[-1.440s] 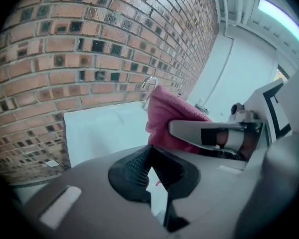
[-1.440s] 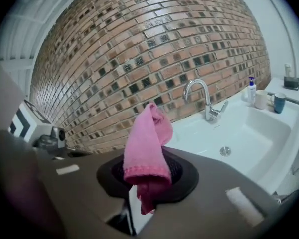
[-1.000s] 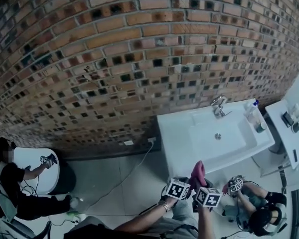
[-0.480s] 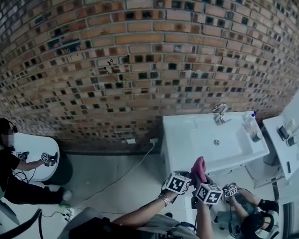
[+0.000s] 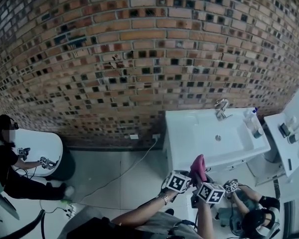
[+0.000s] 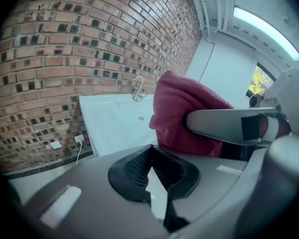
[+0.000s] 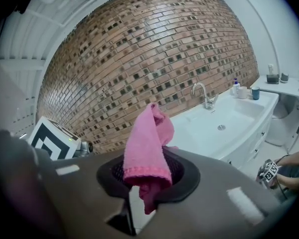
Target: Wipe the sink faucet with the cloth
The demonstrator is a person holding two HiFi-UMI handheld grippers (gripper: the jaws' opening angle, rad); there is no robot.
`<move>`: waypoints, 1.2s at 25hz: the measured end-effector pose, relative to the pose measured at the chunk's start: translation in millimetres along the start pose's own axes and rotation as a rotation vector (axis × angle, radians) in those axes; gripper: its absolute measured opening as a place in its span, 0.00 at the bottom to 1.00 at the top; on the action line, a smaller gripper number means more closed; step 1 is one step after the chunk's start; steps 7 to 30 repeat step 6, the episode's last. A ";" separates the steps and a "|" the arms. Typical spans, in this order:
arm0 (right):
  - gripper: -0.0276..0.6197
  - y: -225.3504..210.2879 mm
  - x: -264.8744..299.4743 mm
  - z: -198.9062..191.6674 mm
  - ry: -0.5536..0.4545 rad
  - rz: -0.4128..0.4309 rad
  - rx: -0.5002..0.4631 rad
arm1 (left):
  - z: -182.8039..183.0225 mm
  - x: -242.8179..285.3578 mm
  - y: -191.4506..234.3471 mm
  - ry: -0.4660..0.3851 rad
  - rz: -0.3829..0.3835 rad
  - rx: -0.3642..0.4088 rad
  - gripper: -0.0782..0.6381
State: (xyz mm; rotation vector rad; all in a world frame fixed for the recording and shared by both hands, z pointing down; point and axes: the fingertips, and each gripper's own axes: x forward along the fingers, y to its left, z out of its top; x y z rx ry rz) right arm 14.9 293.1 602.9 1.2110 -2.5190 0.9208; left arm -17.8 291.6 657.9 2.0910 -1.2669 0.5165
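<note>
Head view: the left gripper (image 5: 178, 182) and right gripper (image 5: 209, 192) are close together in front of the sink (image 5: 189, 133). The faucet (image 5: 220, 107) stands at the sink's back.

Left gripper view: its fingers are pressed together with nothing between them.

Right gripper view: its fingers pinch the pink cloth (image 7: 147, 153), which stands up in front of the sink.

No legible txt, labels, brands or nos. in any view.
</note>
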 end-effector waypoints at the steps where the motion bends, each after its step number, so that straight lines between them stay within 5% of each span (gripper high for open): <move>1: 0.15 2.0 -3.3 -2.2 0.008 0.006 0.002 | -2.6 -2.5 -2.0 0.005 0.002 -0.009 0.14; 6: 0.15 23.7 -1.2 -22.0 0.031 0.025 -0.022 | -31.2 -29.3 14.4 0.030 0.033 -0.061 0.14; 30: 0.15 23.7 -1.2 -22.0 0.031 0.025 -0.022 | -31.2 -29.3 14.4 0.030 0.033 -0.061 0.14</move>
